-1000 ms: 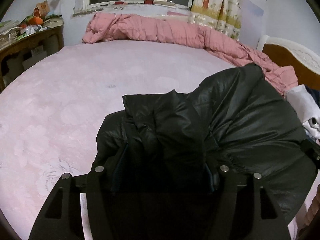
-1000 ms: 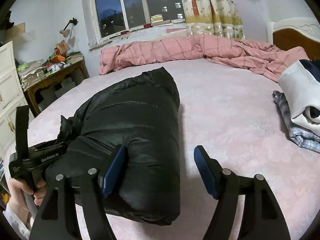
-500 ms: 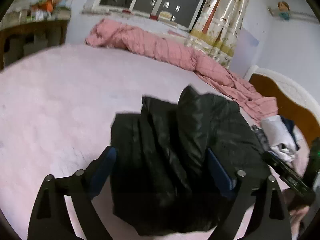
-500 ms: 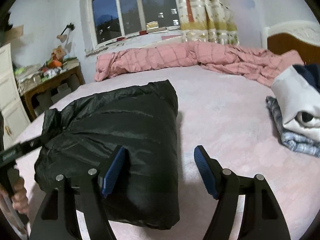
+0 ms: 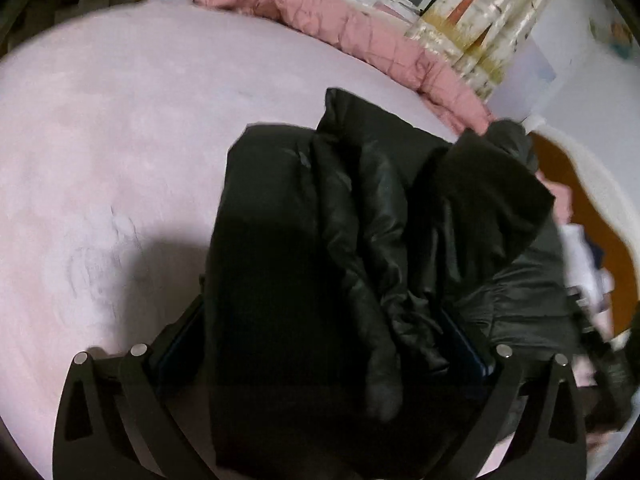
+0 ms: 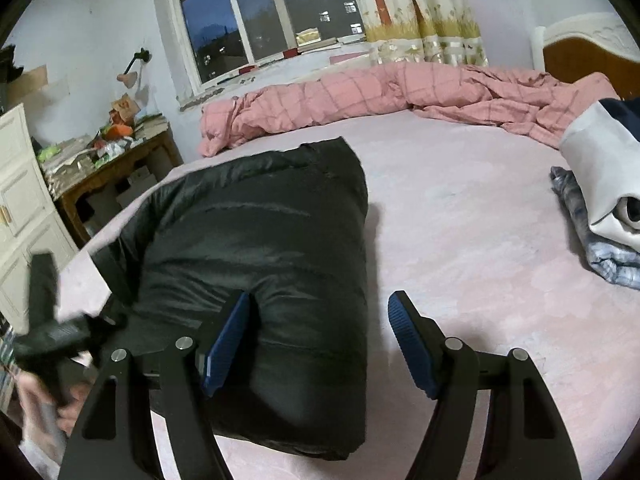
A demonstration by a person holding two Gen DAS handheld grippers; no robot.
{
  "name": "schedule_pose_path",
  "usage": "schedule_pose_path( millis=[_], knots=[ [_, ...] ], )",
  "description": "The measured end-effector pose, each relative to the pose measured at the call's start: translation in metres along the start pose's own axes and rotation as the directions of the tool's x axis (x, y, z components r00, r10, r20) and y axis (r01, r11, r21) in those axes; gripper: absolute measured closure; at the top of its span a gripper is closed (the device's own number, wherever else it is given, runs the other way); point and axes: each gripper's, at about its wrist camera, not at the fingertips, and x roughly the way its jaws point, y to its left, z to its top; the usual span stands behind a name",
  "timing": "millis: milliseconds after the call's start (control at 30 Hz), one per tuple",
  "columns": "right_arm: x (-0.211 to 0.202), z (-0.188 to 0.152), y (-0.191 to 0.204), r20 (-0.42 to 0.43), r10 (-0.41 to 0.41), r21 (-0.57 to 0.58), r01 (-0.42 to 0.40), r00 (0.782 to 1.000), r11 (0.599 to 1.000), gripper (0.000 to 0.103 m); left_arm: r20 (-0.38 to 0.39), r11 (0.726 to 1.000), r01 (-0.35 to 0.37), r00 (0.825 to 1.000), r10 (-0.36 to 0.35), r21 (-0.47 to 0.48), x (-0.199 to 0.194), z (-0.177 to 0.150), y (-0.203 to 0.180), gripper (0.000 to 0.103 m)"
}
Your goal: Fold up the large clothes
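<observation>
black jacket (image 6: 260,248) | folded on bed (image 6: 460,232) | between open right hand-held gripper (image 6: 320,344) fingers

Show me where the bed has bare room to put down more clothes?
Bare sheet lies between the black jacket and the folded clothes pile, below the pink quilt. More lies on the jacket's desk side. The headboard corner by the pile is crowded.

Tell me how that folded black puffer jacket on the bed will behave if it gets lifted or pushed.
The black puffer jacket looks puffy and quilted, so it is probably light for its bulk and springs back. Its shiny shell suggests it may slip between pads. One flap already stands up loose in the left wrist view, so the fold will likely flop open when lifted.
</observation>
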Motion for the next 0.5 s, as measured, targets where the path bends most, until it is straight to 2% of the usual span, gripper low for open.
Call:
schedule_pose_path(
  millis=[100,500],
  knots=[
    [-0.001,-0.001,-0.001,0.007,-0.025,0.0,0.025,1.0,1.0,0.03,-0.001,0.998,-0.049,0.999,0.049,0.028,0.005,0.0,-0.007,0.0],
    [-0.007,0.0,-0.001,0.01,-0.018,0.0,0.018,1.0,1.0,0.03,0.003,0.996,-0.068,0.998,0.068,0.056,0.012,-0.002,-0.011,0.0]
  ],
)
